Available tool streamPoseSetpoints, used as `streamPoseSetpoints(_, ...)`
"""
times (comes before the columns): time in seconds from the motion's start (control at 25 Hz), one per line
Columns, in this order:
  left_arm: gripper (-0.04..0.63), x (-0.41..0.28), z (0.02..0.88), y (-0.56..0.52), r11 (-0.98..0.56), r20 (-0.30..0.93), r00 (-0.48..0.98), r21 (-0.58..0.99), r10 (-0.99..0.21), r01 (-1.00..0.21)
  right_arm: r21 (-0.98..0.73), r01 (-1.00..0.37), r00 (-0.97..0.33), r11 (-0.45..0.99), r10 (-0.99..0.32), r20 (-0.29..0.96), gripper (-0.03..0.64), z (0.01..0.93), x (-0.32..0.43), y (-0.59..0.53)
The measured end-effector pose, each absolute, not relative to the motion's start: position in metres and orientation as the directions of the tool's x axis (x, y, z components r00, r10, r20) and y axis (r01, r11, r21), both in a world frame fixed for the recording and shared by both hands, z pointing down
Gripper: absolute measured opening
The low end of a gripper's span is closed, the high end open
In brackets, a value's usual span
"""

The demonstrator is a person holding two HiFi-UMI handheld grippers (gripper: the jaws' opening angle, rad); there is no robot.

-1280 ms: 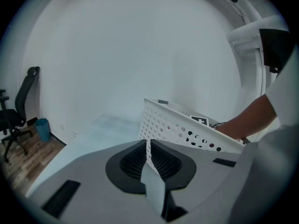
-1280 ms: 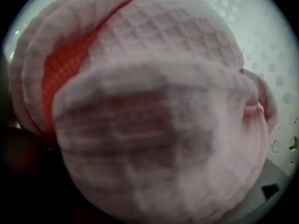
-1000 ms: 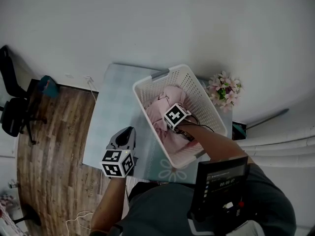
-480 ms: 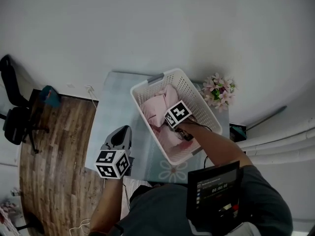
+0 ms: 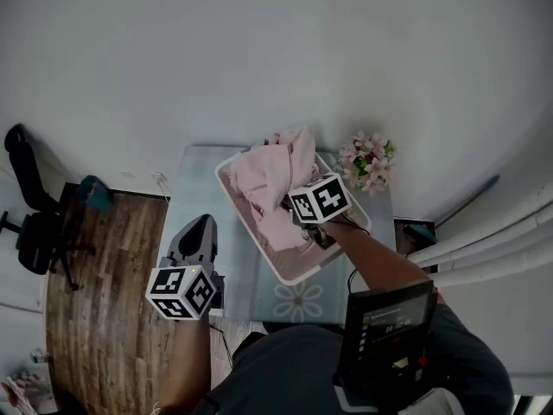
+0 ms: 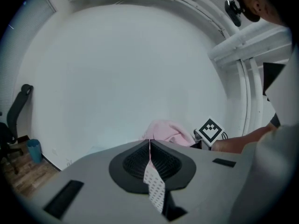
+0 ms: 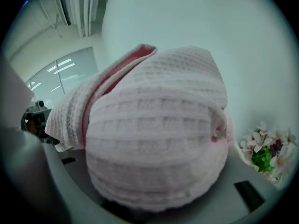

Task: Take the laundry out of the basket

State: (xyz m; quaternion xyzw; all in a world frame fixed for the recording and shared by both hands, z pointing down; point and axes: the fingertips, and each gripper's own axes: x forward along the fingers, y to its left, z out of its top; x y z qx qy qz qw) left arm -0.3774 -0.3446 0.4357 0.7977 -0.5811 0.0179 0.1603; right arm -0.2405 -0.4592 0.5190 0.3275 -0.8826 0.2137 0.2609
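My left gripper (image 5: 200,228) has come up a little over the table (image 5: 192,180). Its jaws are shut together and hold no laundry. Next is the white basket (image 5: 289,277). A second ago the pink towel (image 5: 272,169) lay down inside it. Now it is up over the rim, with its lower end hanging into the basket. My right gripper (image 5: 304,207) just closed its jaws on the towel and lifted it. So the first piece is almost out, I think. More pink cloth (image 5: 281,232) lies in the basket. Flowers (image 5: 367,162) stand just beside it.
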Motion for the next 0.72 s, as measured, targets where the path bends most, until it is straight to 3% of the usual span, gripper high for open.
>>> streamPoseSetpoints(0.36,0.012,-0.321,0.371,-0.337,-0.381,0.091,0.408,0.218,-0.909,-0.898,-0.201,-0.675,-0.732,0.71,-0.61,0.303,0.233,0.37,-0.195,-0.423)
streamPoseSetpoints(0.72,0.012,-0.231,0.33,-0.327,-0.511,0.039,0.527,0.189,-0.849,-0.838,-0.176,-0.74,-0.672,0.649,-0.722,0.164,0.233,0.286,-0.098,-0.373)
